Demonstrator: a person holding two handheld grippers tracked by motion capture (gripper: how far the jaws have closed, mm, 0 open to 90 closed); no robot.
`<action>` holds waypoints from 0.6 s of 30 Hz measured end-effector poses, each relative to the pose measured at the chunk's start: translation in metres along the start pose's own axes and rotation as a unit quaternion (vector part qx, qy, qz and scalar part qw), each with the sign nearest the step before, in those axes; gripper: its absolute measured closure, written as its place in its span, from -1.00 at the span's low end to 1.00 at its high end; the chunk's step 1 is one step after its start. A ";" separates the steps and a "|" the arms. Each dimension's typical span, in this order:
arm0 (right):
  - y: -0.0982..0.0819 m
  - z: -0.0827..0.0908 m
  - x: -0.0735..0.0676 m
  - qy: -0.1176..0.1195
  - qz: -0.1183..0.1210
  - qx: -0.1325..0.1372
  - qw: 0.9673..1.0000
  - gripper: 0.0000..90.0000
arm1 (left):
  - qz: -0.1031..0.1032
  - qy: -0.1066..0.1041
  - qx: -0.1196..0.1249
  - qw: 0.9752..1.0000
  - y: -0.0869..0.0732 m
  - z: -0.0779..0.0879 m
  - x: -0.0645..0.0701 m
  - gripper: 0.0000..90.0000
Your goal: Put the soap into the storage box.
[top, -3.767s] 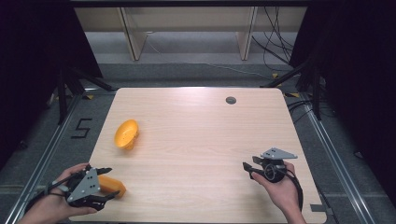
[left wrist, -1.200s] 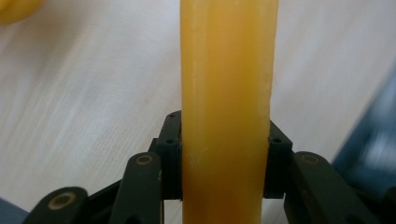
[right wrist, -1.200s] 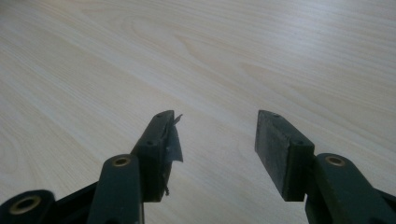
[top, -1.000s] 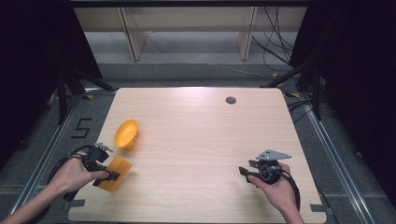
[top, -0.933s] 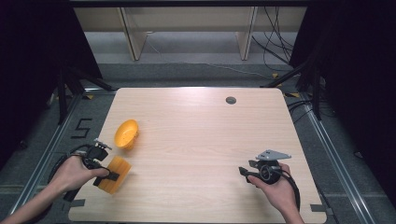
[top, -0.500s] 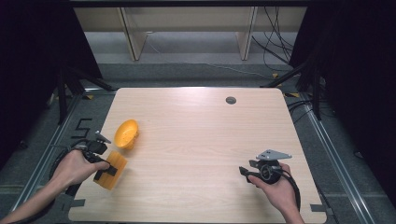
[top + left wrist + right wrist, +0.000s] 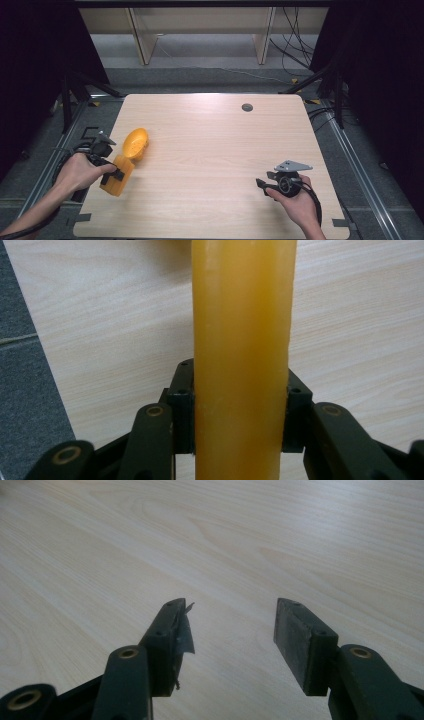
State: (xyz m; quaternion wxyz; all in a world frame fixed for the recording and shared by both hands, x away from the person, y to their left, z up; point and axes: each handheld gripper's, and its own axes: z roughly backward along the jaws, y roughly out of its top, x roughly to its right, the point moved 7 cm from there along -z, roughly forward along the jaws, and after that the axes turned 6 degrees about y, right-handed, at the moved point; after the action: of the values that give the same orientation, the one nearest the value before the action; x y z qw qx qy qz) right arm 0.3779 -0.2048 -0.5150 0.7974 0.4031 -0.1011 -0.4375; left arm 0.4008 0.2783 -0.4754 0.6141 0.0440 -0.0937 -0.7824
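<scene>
Orange plastic scoop (image 7: 125, 160) sits pinched by its handle between the left gripper's (image 7: 239, 410) jaws, bowl pointing ahead of them, while the right gripper (image 7: 227, 645) rests spread over bare wooden table (image 7: 210, 145).

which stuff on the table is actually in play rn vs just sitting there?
In play:
- yellow block, clamped in the left gripper
- yellow bowl, touching the block's far end

Just there:
- right gripper, open, holding nothing
- dark round spot near the table's far edge

orange block (image 7: 116, 176) carried forward by left gripper (image 7: 118, 174), toward orange bowl (image 7: 135, 143)
</scene>
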 end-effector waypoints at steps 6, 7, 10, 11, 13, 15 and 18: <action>-0.001 0.000 -0.002 0.001 -0.011 -0.003 1.000 0.06 | 0.027 -0.003 0.006 1.000 0.003 0.001 0.001 0.35; 0.000 0.000 0.000 0.000 0.000 -0.001 1.000 0.06 | 0.014 0.000 0.005 1.000 0.004 0.002 -0.001 0.35; 0.000 0.000 0.000 0.000 0.000 0.000 1.000 0.06 | 0.010 0.001 0.008 1.000 0.006 0.003 -0.003 0.35; 0.000 0.000 0.000 0.000 0.000 0.000 1.000 0.06 | 0.010 0.001 0.008 1.000 0.006 0.003 -0.003 0.35; 0.000 0.000 0.000 -0.001 -0.001 -0.001 1.000 0.06 | 0.029 -0.001 0.009 1.000 0.006 0.002 0.000 0.35; 0.000 0.000 -0.001 0.006 -0.006 -0.001 1.000 0.06 | 0.026 0.000 0.005 1.000 0.006 0.001 -0.001 0.35; 0.000 0.001 0.001 -0.005 0.004 -0.001 1.000 0.06 | 0.009 0.002 0.008 1.000 0.007 0.000 -0.005 0.35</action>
State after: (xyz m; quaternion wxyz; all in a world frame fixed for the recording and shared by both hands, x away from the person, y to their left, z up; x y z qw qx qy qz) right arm 0.3783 -0.2066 -0.5142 0.7989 0.3996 -0.1060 -0.4368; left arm 0.4088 0.2812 -0.4738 0.6212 0.0497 -0.0991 -0.7758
